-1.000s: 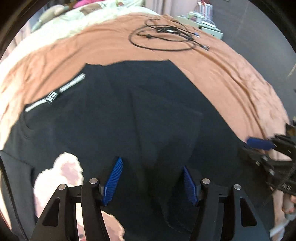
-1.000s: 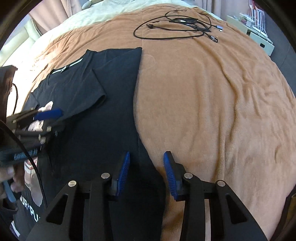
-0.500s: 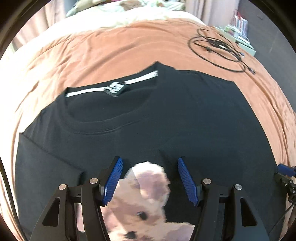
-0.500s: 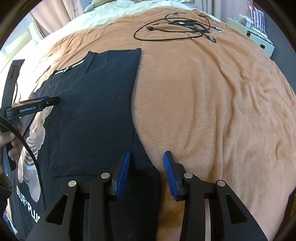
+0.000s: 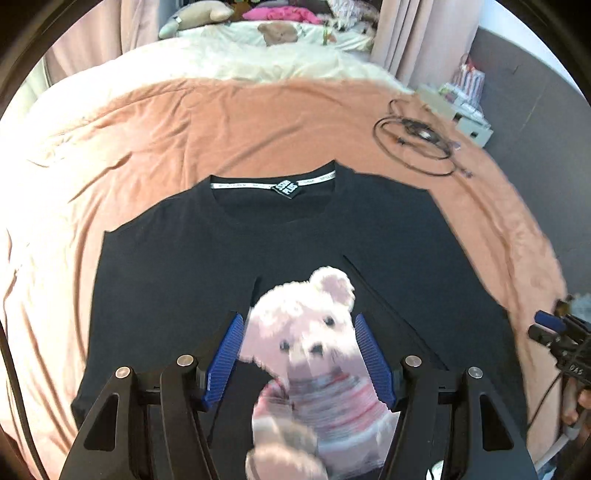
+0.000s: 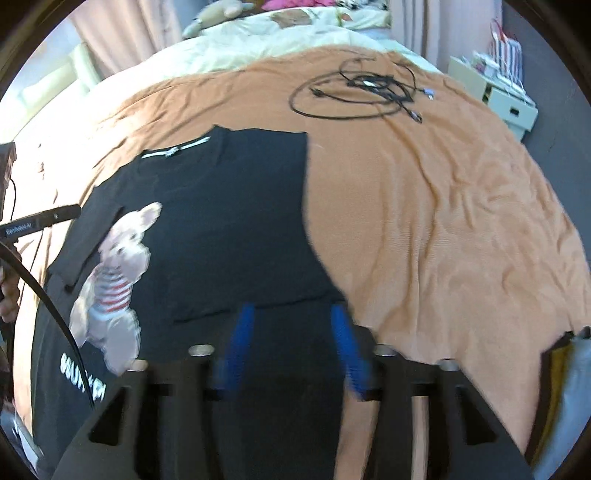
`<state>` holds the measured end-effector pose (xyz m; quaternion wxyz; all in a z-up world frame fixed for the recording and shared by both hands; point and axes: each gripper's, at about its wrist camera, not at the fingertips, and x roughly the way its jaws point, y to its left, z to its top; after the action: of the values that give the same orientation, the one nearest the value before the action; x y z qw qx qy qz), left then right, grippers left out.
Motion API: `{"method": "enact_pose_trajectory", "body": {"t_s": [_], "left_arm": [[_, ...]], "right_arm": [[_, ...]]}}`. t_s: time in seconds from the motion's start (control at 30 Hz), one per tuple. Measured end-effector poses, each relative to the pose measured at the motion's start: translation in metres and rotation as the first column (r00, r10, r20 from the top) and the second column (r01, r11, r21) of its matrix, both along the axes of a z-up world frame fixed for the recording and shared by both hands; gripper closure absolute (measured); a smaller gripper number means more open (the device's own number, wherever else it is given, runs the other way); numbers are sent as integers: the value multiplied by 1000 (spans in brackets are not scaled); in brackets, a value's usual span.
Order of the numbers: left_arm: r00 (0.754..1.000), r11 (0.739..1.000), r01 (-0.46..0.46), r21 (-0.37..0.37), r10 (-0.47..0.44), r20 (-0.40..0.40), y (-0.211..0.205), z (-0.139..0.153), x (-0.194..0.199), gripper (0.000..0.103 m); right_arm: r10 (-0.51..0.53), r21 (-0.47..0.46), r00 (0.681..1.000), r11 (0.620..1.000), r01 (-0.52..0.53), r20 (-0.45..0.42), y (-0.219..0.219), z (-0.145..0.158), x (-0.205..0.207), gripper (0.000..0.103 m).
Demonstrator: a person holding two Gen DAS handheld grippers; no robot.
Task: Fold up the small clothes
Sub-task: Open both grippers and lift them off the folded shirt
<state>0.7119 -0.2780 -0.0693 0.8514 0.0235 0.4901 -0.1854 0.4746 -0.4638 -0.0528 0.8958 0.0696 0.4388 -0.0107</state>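
A black T-shirt [image 5: 192, 266] with a pink bear print [image 5: 314, 343] lies flat on the brown blanket, collar far from me, both sleeves folded in over the body. It also shows in the right wrist view [image 6: 229, 229], its bear print [image 6: 118, 266] at left. My left gripper [image 5: 299, 354] is open and empty, hovering over the bear print. My right gripper [image 6: 291, 343] is open and empty above the shirt's right edge near the hem; it appears at the right edge of the left wrist view [image 5: 554, 328]. The left gripper's tip [image 6: 40, 221] shows at left in the right wrist view.
The brown blanket [image 6: 424, 206] covers the bed. A coil of black cables [image 6: 362, 92] lies beyond the shirt at the far right, also in the left wrist view [image 5: 417, 144]. A cream duvet with soft toys [image 5: 280, 33] lies at the head. White drawers [image 6: 495, 92] stand beside the bed.
My left gripper pulled back and swung left from the shirt's right side to over the bear print. My right gripper drew back slightly. The shirt's right sleeve now lies flat, folded in.
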Motion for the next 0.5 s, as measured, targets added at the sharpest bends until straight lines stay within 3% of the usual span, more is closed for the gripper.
{"method": "enact_pose_trajectory", "body": {"t_s": [0.03, 0.27, 0.5], "left_arm": [[1000, 1000, 8, -15, -8, 7, 5, 6, -8, 37], [990, 998, 6, -69, 4, 144, 50, 59, -79, 13], [980, 993, 44, -107, -22, 197, 83, 93, -144, 10]], "right_arm": [[12, -3, 1000, 1000, -11, 12, 6, 5, -8, 22], [42, -7, 997, 999, -41, 62, 37, 37, -76, 5], [94, -37, 992, 995, -91, 82, 68, 55, -132, 1]]}}
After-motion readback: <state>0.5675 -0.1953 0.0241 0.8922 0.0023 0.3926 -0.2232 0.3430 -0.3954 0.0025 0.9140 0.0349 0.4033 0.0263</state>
